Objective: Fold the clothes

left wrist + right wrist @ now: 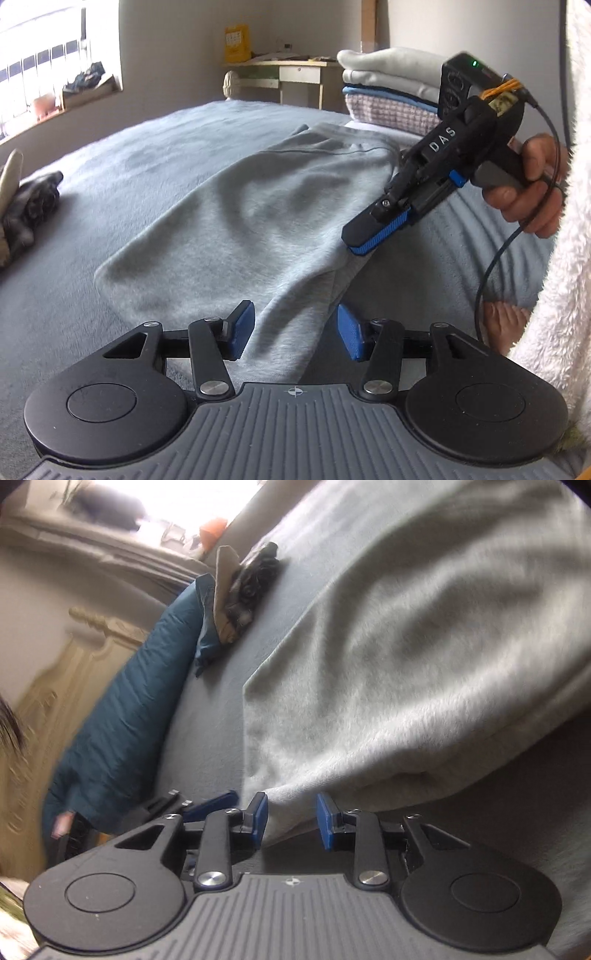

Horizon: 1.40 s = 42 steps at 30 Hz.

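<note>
A light grey fleece garment [258,206] lies spread on a blue-grey bed cover [155,147]. My left gripper [295,330] stands open with a hanging fold of the garment between its blue pads, near its bottom edge. My right gripper [364,236] shows in the left wrist view at the garment's right edge, tilted down, its pads close together at the cloth. In the right wrist view the right gripper [291,821] has its jaws apart around a corner of the garment [406,646]; the pads do not press the cloth.
A stack of folded clothes [388,88] sits at the far right of the bed. A dark crumpled garment [33,206] lies at the left edge. A teal pillow [129,709] lies beside the bed. A desk [288,74] stands by the far wall.
</note>
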{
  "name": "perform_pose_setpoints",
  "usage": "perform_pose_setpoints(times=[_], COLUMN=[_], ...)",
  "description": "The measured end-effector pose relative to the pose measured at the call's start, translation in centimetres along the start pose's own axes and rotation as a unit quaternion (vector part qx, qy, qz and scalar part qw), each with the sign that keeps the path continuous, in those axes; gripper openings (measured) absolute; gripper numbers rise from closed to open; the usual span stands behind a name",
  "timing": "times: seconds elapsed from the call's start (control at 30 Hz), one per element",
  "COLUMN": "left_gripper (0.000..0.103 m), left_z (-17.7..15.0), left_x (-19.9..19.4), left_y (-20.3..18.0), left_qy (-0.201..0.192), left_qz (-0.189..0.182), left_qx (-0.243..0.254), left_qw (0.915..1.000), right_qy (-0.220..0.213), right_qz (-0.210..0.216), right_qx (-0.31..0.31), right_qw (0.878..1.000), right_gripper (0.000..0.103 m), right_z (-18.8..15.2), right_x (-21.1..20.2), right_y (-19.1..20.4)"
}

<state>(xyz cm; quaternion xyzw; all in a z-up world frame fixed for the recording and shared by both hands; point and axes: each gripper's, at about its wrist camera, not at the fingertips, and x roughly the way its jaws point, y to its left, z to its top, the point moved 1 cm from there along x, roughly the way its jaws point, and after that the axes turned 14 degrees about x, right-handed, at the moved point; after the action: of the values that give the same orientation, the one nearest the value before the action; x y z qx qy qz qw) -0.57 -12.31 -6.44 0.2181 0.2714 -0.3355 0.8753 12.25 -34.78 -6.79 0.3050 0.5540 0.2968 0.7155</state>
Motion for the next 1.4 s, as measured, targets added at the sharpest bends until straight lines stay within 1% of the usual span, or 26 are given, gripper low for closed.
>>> perform_pose_setpoints(times=[0.07,0.13,0.2,0.27,0.33,0.37,0.4,0.43,0.5,0.53,0.6,0.67,0.73,0.77,0.8,0.83,0.87,0.9,0.97,1.07,1.2,1.27,1.3,1.33,1.37,1.4], left_gripper=[0.05,0.049,0.049,0.047,0.046,0.044,0.041,0.039,0.039,0.039,0.037,0.035,0.035,0.034,0.034,0.034,0.034,0.034,0.035,0.035,0.034,0.034,0.034,0.034,0.034,0.034], left_z=[0.2,0.3,0.6,0.8,1.0,1.0,1.0,1.0,1.0,1.0,0.9,0.8,0.8,0.8,0.9,0.9,1.0,1.0,1.1,1.1,1.1,1.0,1.0,0.9,0.9,0.8], left_x=[-0.2,-0.3,-0.2,0.0,0.5,0.7,1.0,1.2,1.7,2.0,2.8,3.5,3.7,3.6,3.6,3.6,3.6,3.7,3.9,4.2,4.6,4.8,4.8,4.8,4.8,4.8], left_y=[-0.3,-0.5,-0.7,-1.1,-1.6,-1.8,-2.1,-2.3,-2.8,-3.1,-3.4,-3.7,-3.8,-3.7,-3.6,-3.5,-3.4,-3.4,-3.3,-3.2,-3.3,-3.2,-3.3,-3.3,-3.4,-3.4], left_qy=[-0.004,-0.008,-0.01,-0.005,0.003,0.008,0.014,0.019,0.025,0.028,0.042,0.054,0.058,0.056,0.054,0.053,0.053,0.052,0.052,0.049,0.049,0.053,0.054,0.055,0.056,0.056], left_qz=[0.008,0.015,0.018,0.017,0.016,0.019,0.022,0.025,0.029,0.03,0.037,0.047,0.053,0.053,0.054,0.055,0.056,0.058,0.06,0.057,0.056,0.054,0.054,0.055,0.055,0.055], left_qx=[0.002,0.004,0.009,0.019,0.031,0.036,0.042,0.049,0.067,0.076,0.093,0.107,0.107,0.104,0.1,0.097,0.095,0.094,0.09,0.085,0.084,0.083,0.084,0.085,0.086,0.087], left_qw=[1.0,0.9998,0.9998,0.9997,0.9994,0.9992,0.9988,0.9983,0.9971,0.9963,0.9941,0.9916,0.9912,0.9916,0.9921,0.9924,0.9925,0.9926,0.9928,0.9935,0.9937,0.9937,0.9935,0.9933,0.9932,0.9931], right_qy=[-0.021,-0.03,-0.037,-0.043,-0.042,-0.04,-0.038,-0.035,-0.032,-0.029,-0.023,-0.023,-0.034,-0.042,-0.05,-0.055,-0.058,-0.059,-0.056,-0.043,-0.05,-0.051,-0.051,-0.052,-0.054,-0.053], right_qz=[-0.035,-0.059,-0.08,-0.101,-0.119,-0.128,-0.132,-0.129,-0.109,-0.098,-0.076,-0.054,-0.031,-0.016,-0.006,-0.005,-0.015,-0.029,-0.061,-0.099,-0.137,-0.15,-0.157,-0.16,-0.16,-0.153], right_qx=[-0.082,-0.151,-0.215,-0.278,-0.312,-0.324,-0.327,-0.319,-0.282,-0.258,-0.191,-0.114,-0.063,-0.057,-0.067,-0.09,-0.124,-0.161,-0.242,-0.333,-0.423,-0.448,-0.458,-0.46,-0.455,-0.439], right_qw=[0.996,0.986,0.973,0.954,0.942,0.936,0.935,0.938,0.953,0.961,0.978,0.992,0.997,0.997,0.997,0.994,0.991,0.985,0.967,0.937,0.894,0.88,0.873,0.872,0.875,0.884], right_gripper=[0.031,0.031,0.031,0.03,0.027,0.018,0.008,0.007,0.001,0.001,0.001,0.0,0.0,0.002,0.003,0.003,0.007,0.018,0.031,0.032,0.032,0.031,0.028,0.024,0.015,0.008], right_z=[-1.0,-2.0,-2.9,-3.9,-4.1,-4.1,-3.9,-3.4,-2.0,-1.2,0.5,2.0,3.0,3.1,2.9,2.5,1.9,1.1,-0.8,-3.2,-5.4,-5.8,-5.9,-5.9,-5.6,-5.1], right_x=[-0.5,-0.2,0.3,0.9,1.8,2.3,2.6,2.7,2.7,2.6,2.5,2.2,1.3,0.6,-0.1,-0.7,-1.0,-1.3,-1.2,-0.2,1.4,2.3,2.7,2.8,2.8,2.6], right_y=[1.9,3.2,4.2,5.3,5.6,5.6,5.6,5.4,5.0,4.6,3.6,2.2,1.1,0.9,1.1,1.5,2.0,2.5,3.5,4.3,4.7,4.5,4.4,4.3,4.2,4.1])
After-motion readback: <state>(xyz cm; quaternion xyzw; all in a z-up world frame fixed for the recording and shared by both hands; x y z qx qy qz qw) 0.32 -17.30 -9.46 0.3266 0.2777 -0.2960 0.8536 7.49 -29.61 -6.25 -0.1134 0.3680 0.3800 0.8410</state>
